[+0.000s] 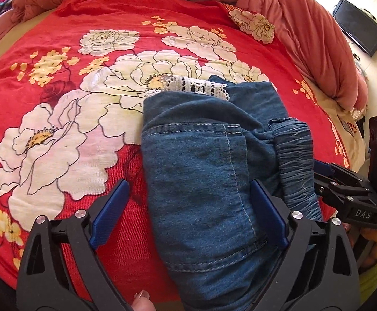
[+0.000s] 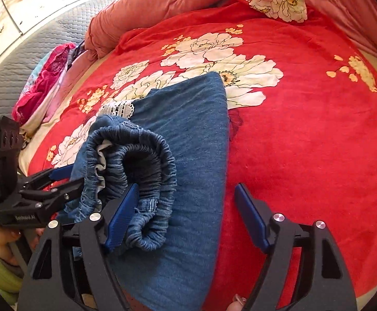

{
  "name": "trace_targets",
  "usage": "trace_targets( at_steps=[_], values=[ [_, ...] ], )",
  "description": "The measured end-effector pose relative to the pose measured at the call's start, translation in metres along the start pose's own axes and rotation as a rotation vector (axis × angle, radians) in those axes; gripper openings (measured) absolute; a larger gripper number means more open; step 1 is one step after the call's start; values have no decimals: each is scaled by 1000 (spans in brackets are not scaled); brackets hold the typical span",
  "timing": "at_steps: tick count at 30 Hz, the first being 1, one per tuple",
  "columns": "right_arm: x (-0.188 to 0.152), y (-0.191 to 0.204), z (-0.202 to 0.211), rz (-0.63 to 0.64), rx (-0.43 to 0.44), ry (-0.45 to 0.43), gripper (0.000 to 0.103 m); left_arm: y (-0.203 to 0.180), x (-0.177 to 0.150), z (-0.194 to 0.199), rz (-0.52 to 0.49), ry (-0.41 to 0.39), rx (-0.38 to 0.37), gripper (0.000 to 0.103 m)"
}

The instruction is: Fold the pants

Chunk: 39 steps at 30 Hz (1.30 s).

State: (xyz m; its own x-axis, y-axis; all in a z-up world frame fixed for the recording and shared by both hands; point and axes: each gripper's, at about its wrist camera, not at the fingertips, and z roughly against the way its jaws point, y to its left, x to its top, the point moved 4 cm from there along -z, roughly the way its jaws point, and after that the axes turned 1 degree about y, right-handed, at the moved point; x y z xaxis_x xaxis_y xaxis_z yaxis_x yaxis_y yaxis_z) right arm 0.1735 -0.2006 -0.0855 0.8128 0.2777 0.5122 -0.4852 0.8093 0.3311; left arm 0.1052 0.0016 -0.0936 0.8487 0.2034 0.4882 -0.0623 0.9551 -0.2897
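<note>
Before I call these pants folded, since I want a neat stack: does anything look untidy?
Yes. The elastic waistband is curled up in a bunchy roll on top of the folded pants instead of lying flat, and a white lace trim pokes out at the far edge. Both grippers are open.

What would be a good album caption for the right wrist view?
Open right gripper poised over folded denim pants on a red floral bedspread, with the left gripper at the elastic waistband.

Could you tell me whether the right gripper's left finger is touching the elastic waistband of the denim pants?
Touching. The right wrist view shows the finger pad pressed against the bunched waistband of the pants, with no gap.
</note>
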Motion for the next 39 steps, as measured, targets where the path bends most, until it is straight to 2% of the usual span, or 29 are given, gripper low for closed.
trace_targets(
  at_steps=[3, 5, 6, 7, 8, 11, 13, 16, 28, 39],
  values=[
    [2, 0, -3, 2, 18, -2, 74, -2, 2, -3, 2, 0, 1, 87],
    [3, 2, -5, 4, 46, -4, 51, -4, 3, -5, -2, 1, -3, 87],
    [3, 4, -6, 4, 69, -3, 47, -6, 3, -5, -3, 1, -21, 81],
    [3, 7, -6, 11, 68, -9, 40, -8, 3, -4, 0, 3, -44, 70],
    [3, 11, -5, 27, 69, -20, 33, -10, 4, -4, -2, 3, -46, 67],
    [3, 19, 0, 47, 67, -40, 28, -15, 4, 1, -25, 1, -37, 58],
    [4, 21, 4, 41, 75, -56, 26, -12, 7, 5, -12, 2, -48, 50],
    [8, 30, 12, 61, 75, -79, 24, -12, 11, 14, -6, -8, -66, 46],
    [35, 58, 30, 123, 67, -150, 24, -11, 40, 55, -4, -104, -83, 44],
    [64, 66, 23, 147, 50, -177, 24, -2, 69, 59, -7, -146, -73, 44]
  ],
)
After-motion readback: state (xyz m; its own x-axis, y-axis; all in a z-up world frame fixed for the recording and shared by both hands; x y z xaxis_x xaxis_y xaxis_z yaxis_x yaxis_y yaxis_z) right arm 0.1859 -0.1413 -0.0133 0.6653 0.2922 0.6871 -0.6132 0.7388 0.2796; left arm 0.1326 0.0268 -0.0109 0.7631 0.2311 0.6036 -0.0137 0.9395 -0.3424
